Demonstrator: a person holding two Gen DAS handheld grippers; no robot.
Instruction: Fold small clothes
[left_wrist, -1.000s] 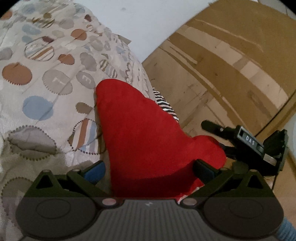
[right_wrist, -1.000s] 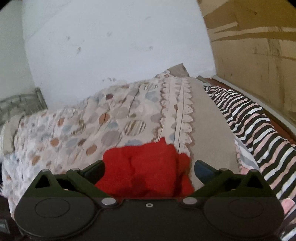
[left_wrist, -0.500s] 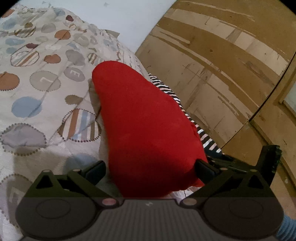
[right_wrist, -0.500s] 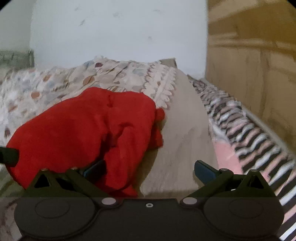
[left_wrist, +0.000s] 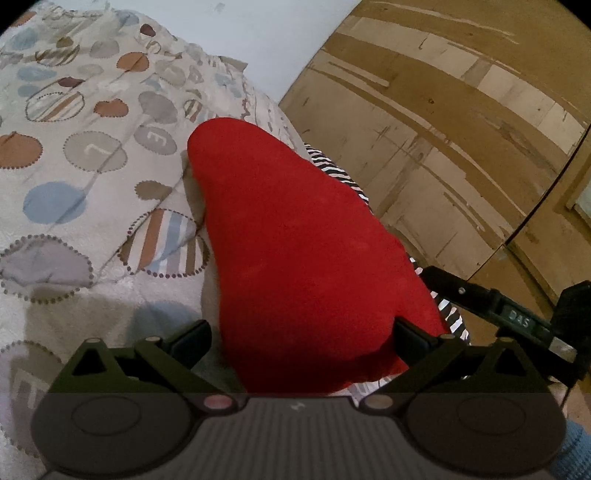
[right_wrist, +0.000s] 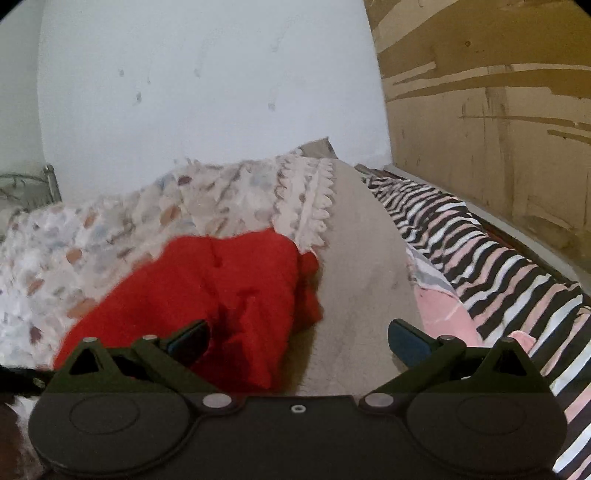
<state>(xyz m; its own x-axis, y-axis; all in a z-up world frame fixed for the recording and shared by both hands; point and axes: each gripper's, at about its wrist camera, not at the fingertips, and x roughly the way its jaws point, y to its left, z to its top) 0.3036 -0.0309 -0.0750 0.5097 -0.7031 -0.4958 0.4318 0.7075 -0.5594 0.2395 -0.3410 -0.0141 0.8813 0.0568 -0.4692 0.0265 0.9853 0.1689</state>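
Observation:
A red garment (left_wrist: 295, 240) lies in a long folded heap on the patterned bedspread (left_wrist: 74, 166). My left gripper (left_wrist: 301, 338) hovers over its near end, open, with the cloth filling the gap between the wide-apart fingers. In the right wrist view the same red garment (right_wrist: 207, 291) sits left of centre, crumpled. My right gripper (right_wrist: 299, 339) is open; its left finger (right_wrist: 188, 338) overlaps the cloth's edge and its right finger stands over bare grey bedspread. The right gripper (left_wrist: 517, 321) also shows at the right edge of the left wrist view, beside the garment.
A black, white and pink striped cloth (right_wrist: 498, 266) runs along the bed's right side. A brown wooden panel wall (right_wrist: 498, 110) rises just beyond it, and a white wall (right_wrist: 203, 92) stands behind the bed. A metal bed frame (right_wrist: 48, 181) shows far left.
The right gripper has swung rightward, so the red garment has slid from between its fingers toward the left finger. In the left wrist view the garment stays between the fingers; the right gripper's position shifted.

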